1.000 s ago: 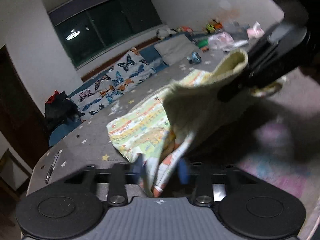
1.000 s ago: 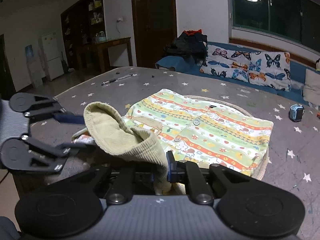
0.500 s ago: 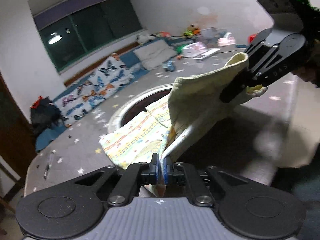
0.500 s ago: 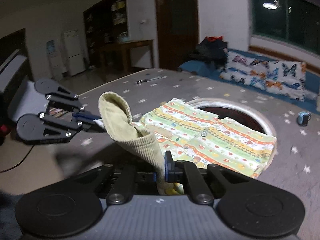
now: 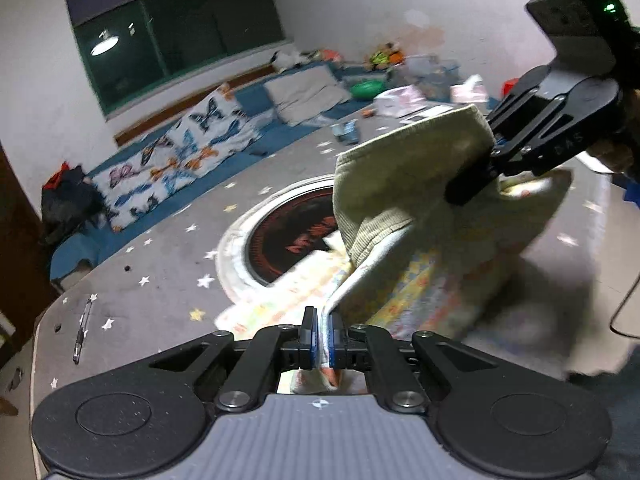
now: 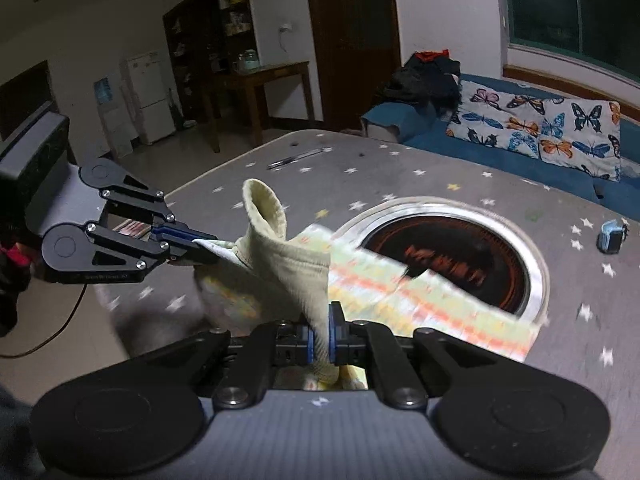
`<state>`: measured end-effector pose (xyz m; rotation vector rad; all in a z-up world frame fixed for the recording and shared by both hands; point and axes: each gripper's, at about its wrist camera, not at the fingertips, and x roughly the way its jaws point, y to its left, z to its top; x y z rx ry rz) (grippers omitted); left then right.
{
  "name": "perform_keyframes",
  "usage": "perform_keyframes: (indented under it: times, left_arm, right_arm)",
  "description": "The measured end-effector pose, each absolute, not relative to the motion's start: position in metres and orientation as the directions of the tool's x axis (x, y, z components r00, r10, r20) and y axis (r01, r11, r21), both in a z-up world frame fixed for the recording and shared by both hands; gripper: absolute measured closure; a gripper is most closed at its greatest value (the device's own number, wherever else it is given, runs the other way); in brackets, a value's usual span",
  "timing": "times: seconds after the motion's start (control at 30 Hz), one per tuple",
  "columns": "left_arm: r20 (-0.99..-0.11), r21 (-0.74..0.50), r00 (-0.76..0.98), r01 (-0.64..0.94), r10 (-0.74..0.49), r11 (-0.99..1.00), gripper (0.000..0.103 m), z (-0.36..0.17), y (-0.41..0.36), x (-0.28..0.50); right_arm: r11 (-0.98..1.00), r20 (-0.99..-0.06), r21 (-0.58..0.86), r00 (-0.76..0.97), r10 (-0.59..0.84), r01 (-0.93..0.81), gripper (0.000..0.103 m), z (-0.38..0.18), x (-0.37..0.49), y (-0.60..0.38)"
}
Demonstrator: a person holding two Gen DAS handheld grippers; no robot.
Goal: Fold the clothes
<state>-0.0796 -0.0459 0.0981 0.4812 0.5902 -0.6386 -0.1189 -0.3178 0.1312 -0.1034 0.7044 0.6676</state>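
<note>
1. Two grippers hold one garment in the air above the table.
2. Left gripper: fingers nearly together, clamped on a printed edge of the garment, which rises forward and to the right from between them.
3. Right gripper: fingers narrow, pinching the ribbed beige lining; cloth runs ahead and to the left toward the left gripper.
4. Printed striped part trails ahead and right of the right fingers, blurred, low over the round inset in the table; contact with it cannot be told.
5. Pen lies far left of the left fingers, on the table.
</note>
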Motion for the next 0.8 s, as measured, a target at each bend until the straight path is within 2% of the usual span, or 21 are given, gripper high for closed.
perform_keyframes:
  times: [0.27, 0.4, 0.53, 0.7, 0.8]
  left_arm:
    - [-0.752, 0.173, 0.599, 0.583, -0.276, 0.794, 0.097, 0.041, -0.064, 0.023]
    - [-0.761, 0.136, 0.592, 0.547, -0.266, 0.826, 0.09, 0.028, -0.062, 0.037]
    - [-0.749, 0.161, 0.615, 0.529, -0.246, 0.833, 0.079, 0.033, -0.059, 0.037]
    - [-0.727, 0.209, 0.664, 0.457, -0.175, 0.865, 0.078, 0.037, -0.059, 0.047]
    - [-0.725, 0.183, 0.669, 0.419, -0.166, 0.89, 0.079, 0.042, -0.055, 0.047]
  right_arm:
    - [0.848, -0.697, 0.169, 0.548, 0.463, -0.502, 0.097, 0.08, -0.013, -0.303]
    - [0.895, -0.695, 0.181, 0.59, 0.41, -0.408, 0.086, 0.047, 0.01, -0.306]
    - [0.934, -0.662, 0.175, 0.664, 0.347, -0.313, 0.086, 0.041, 0.001, -0.327]
    - [0.947, -0.603, 0.124, 0.736, 0.308, -0.295, 0.084, 0.054, -0.036, -0.339]
    - [0.937, -0.629, 0.103, 0.708, 0.321, -0.334, 0.085, 0.05, -0.05, -0.333]
